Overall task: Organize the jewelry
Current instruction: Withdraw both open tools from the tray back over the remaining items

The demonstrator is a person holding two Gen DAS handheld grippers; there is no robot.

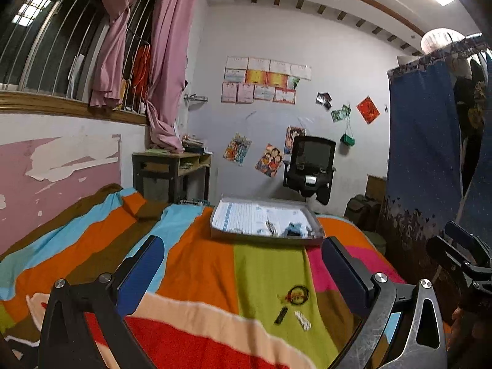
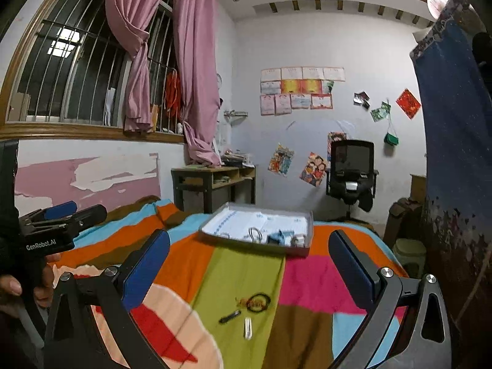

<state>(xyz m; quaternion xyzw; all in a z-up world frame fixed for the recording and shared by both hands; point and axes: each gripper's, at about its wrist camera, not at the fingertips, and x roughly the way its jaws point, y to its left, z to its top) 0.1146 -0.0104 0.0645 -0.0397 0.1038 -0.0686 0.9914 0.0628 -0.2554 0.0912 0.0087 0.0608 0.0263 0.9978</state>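
On the striped blanket lie a black hair tie (image 1: 297, 294) (image 2: 258, 301) over a red-and-yellow trinket, a black hair clip (image 1: 281, 315) (image 2: 229, 317) and a silver hair clip (image 1: 303, 320) (image 2: 247, 327). Beyond them sits a shallow grey box (image 1: 264, 236) (image 2: 215, 235) lined with white paper, holding a metal ring (image 2: 255, 234), a blue item (image 1: 293, 229) (image 2: 278, 237) and other small pieces. My left gripper (image 1: 243, 264) is open above the blanket, empty, short of the loose items. My right gripper (image 2: 249, 261) is open and empty too.
The bed's blanket (image 1: 196, 264) (image 2: 307, 276) fills the foreground. A wooden desk (image 1: 172, 169) (image 2: 212, 181) and a black office chair (image 1: 310, 166) (image 2: 352, 172) stand behind, and a blue curtain (image 1: 421, 141) (image 2: 455, 123) hangs at the right. A hand (image 2: 12, 289) holds the left gripper.
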